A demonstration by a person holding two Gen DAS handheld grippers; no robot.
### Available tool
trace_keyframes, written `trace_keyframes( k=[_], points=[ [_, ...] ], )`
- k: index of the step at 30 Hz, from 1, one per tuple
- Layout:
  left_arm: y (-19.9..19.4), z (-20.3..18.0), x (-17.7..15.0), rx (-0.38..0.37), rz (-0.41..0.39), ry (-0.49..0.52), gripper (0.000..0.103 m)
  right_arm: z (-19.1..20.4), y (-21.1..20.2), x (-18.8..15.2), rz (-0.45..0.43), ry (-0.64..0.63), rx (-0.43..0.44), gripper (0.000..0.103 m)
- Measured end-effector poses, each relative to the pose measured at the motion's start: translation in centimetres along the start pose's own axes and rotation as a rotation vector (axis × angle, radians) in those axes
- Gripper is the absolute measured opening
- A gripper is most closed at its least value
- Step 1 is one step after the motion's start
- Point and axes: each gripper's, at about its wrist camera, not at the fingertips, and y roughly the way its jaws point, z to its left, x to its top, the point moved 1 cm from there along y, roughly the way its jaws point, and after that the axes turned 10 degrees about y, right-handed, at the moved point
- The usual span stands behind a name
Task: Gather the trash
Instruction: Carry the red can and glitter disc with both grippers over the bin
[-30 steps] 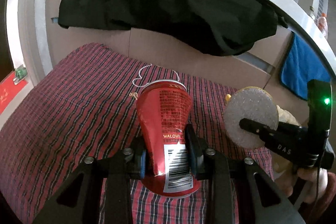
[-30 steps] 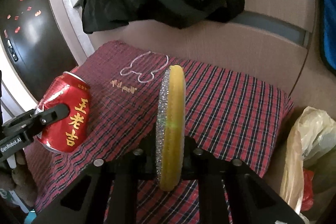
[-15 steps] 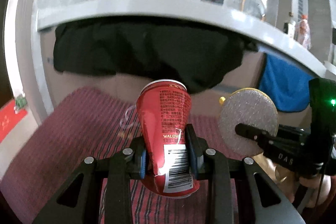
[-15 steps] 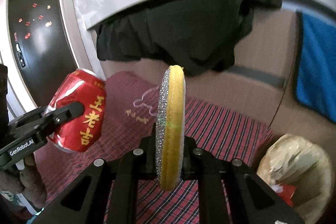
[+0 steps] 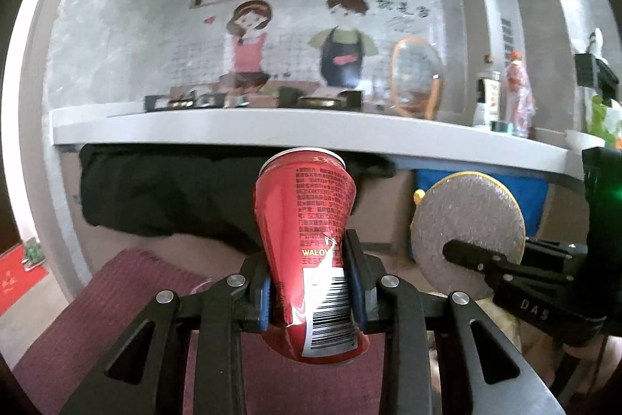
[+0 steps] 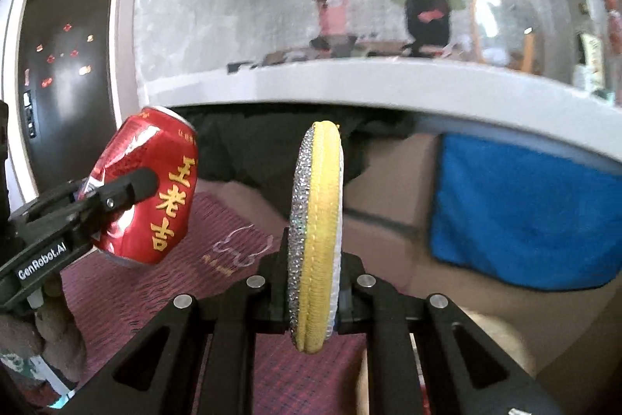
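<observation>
My left gripper [image 5: 313, 292] is shut on a dented red drink can [image 5: 311, 240] and holds it upright in the air above the red plaid cloth [image 5: 97, 317]. The can also shows in the right wrist view [image 6: 149, 189], at the left. My right gripper [image 6: 313, 292] is shut on a round flat scouring pad [image 6: 315, 232], silver glitter on one face and yellow at the rim, held on edge. The pad also shows in the left wrist view [image 5: 466, 232], to the right of the can, with the right gripper [image 5: 462, 253] pinching it.
A white counter edge [image 5: 272, 131] runs across ahead, with a black garment [image 5: 163, 193] and a blue towel [image 6: 517, 212] hanging under it. A black door [image 6: 62, 76] stands at the left. A cartoon mural covers the back wall.
Both grippers have risen and tilted upward with their loads. The plaid cloth has dropped low in both views and the counter top and mural have come into sight. The plastic bag at right has left view.
</observation>
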Motion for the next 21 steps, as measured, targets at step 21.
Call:
trace_keyframes(
  k=[21],
  points=[
    [4.7,-14.0,1.0,-0.198,0.042,0.041,0.032,-11.3,-6.1,-1.4,-0.047,0.087,-0.17,0.013]
  ],
)
